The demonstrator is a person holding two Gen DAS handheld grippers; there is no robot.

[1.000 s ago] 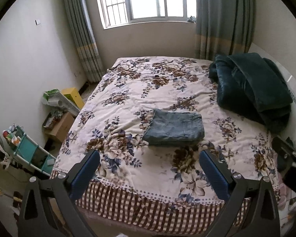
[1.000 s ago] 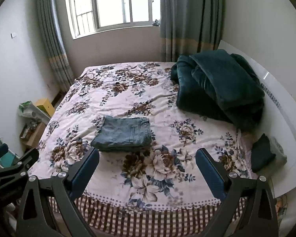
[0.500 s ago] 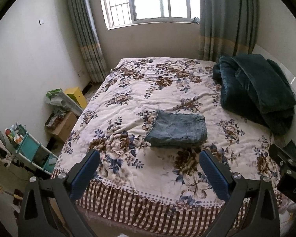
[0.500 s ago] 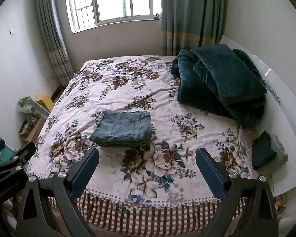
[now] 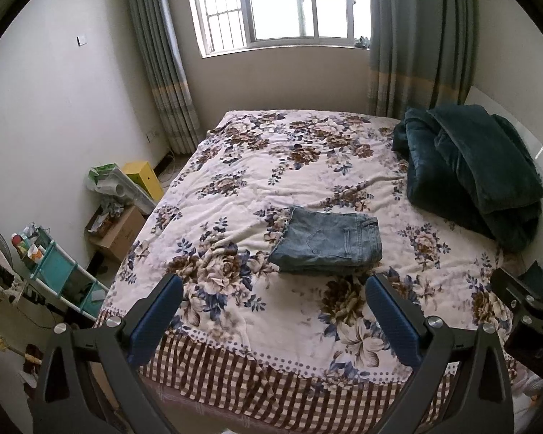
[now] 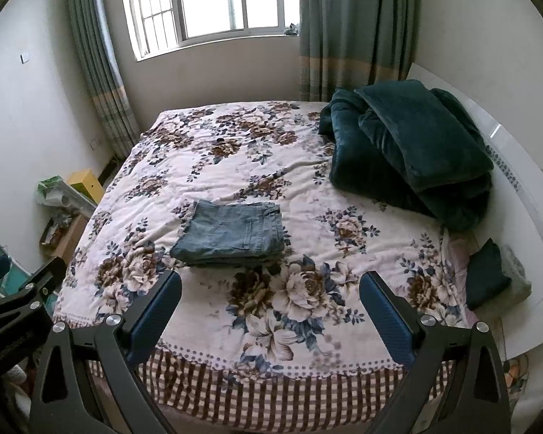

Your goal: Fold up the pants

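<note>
The blue denim pants (image 5: pixel 327 240) lie folded in a neat rectangle near the middle of the floral bed cover (image 5: pixel 271 166); they also show in the right wrist view (image 6: pixel 231 233). My left gripper (image 5: pixel 273 313) is open and empty, held back above the foot of the bed, well short of the pants. My right gripper (image 6: pixel 269 311) is open and empty too, likewise back from the pants. Each gripper's black frame shows at the edge of the other's view.
A dark green folded blanket (image 5: pixel 470 166) (image 6: pixel 409 148) sits at the bed's right by the white headboard (image 6: pixel 517 166). A small dark cloth (image 6: pixel 488 275) lies near the right edge. Boxes (image 5: pixel 119 224) and a teal rack (image 5: pixel 54 267) stand on the floor at left.
Both grippers have drifted slightly back and up from the bed; the view widens a little. The pants have not moved. Both grippers stay open.
</note>
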